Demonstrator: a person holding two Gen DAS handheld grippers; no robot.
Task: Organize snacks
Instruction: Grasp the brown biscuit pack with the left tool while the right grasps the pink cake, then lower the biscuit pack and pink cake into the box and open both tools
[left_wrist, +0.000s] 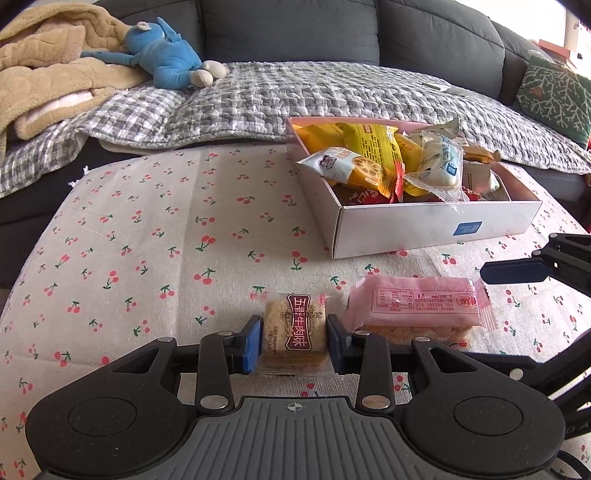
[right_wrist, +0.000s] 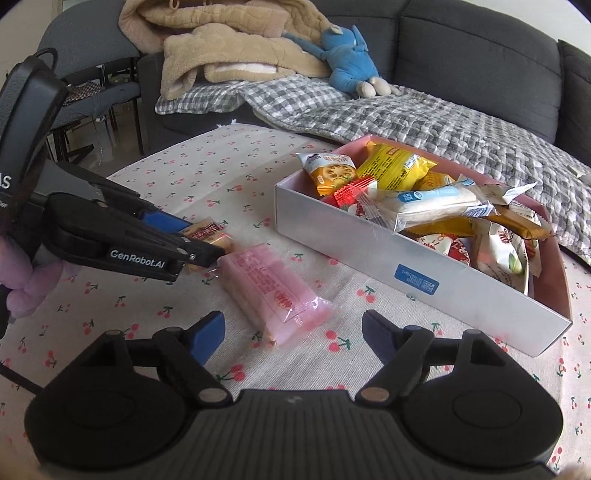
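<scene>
Left wrist view: your left gripper (left_wrist: 294, 341) is clenched on a small square snack packet (left_wrist: 294, 330) with a brown label, both blue pads pressed to its sides, just above the cherry-print tablecloth (left_wrist: 147, 229). The snack box (left_wrist: 424, 229), white-walled and already heaped with packets, sits beyond and to the right of it. A pink wrapped bar (left_wrist: 415, 304) lies on the cloth between packet and box, nearer the packet. One blue finger of your right gripper (left_wrist: 515, 271) pokes in from the right edge; its state cannot be told here.

Step, as judged: the square packet is gripped and not yet boxed. Next move calls for a lift and carry over the box's near wall, clearing the pink bar.

Right wrist view: your right gripper (right_wrist: 293, 338) stands released, jaws wide, nothing between the pads. The pink bar (right_wrist: 275, 291) lies just ahead of it, left of the box (right_wrist: 443, 280). To take it, you would need to advance and straddle its long sides.

Hard to make out: the left gripper's linkage covers most of the square packet (right_wrist: 208, 234) here. Lower box contents are buried, and the label print is unreadable.
</scene>
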